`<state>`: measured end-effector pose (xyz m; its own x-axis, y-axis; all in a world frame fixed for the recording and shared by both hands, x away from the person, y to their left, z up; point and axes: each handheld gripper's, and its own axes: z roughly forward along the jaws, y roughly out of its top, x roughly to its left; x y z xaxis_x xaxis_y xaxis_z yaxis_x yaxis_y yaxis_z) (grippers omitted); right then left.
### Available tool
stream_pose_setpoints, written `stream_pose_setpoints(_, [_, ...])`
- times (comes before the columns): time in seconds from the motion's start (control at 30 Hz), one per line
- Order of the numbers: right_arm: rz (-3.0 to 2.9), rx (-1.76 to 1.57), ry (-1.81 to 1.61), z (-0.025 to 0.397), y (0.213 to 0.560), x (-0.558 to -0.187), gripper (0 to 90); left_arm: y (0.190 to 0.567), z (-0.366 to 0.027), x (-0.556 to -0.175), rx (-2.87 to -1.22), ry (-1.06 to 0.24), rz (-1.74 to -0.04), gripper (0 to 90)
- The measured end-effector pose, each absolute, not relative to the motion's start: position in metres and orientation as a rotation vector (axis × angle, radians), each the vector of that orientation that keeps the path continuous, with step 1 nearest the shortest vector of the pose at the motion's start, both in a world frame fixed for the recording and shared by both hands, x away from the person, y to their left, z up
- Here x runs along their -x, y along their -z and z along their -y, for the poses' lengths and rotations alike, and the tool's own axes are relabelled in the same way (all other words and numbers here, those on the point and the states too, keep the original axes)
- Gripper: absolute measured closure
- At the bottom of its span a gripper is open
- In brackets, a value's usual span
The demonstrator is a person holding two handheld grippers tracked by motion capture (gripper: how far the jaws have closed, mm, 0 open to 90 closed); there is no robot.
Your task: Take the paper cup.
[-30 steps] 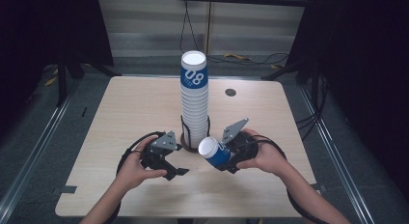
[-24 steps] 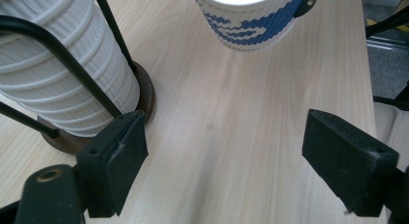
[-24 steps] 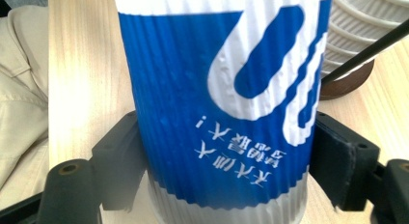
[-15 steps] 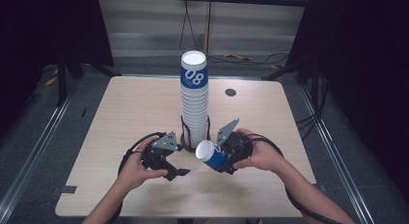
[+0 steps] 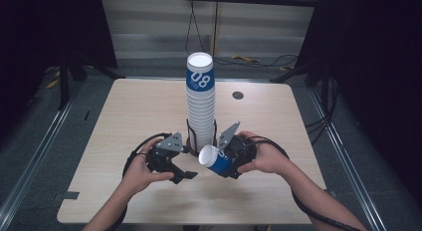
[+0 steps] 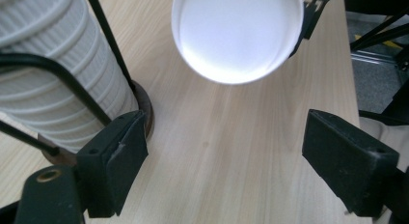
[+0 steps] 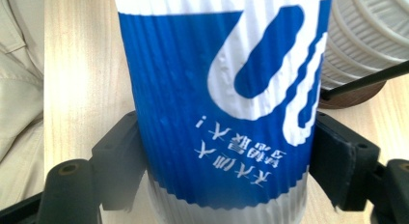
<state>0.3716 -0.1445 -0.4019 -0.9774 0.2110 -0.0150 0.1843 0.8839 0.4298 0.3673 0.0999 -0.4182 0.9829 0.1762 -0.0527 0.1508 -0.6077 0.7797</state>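
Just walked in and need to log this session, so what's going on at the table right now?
A person is working with a hand-held gripper in each hand. The right gripper is clamped on a single blue and white paper cup, held tilted with its open mouth toward the left gripper. The left gripper is open and holds nothing, beside the base of a tall stack of cups that stands in a wire holder near the middle of the table.

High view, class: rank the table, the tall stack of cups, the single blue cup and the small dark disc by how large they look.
1. table
2. stack of cups
3. blue cup, held in the right gripper
4. dark disc
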Motion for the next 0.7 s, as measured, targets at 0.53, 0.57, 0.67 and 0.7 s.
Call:
stream_pose_setpoints(0.53, [-3.026, -0.229, -0.643, 0.132, 0.399, -0.368, 21.7, 0.415, -0.087, -0.371, -2.212, -0.018, -0.2, 15.8])
stream_pose_setpoints(0.57, [-3.028, -0.225, -0.642, 0.131, 0.399, -0.368, 21.7, 0.415, -0.087, -0.371, -2.206, -0.017, -0.201, 15.8])
stream_pose_setpoints(0.67, [-3.027, -0.218, -0.649, 0.13, 0.399, -0.368, 21.6, 0.413, -0.084, -0.371, -2.208, -0.01, -0.189, 15.7])
stream_pose_setpoints(0.7, [-3.029, -0.219, -0.647, 0.13, 0.399, -0.368, 21.6, 0.413, -0.084, -0.372, -2.208, -0.008, -0.184, 15.7])
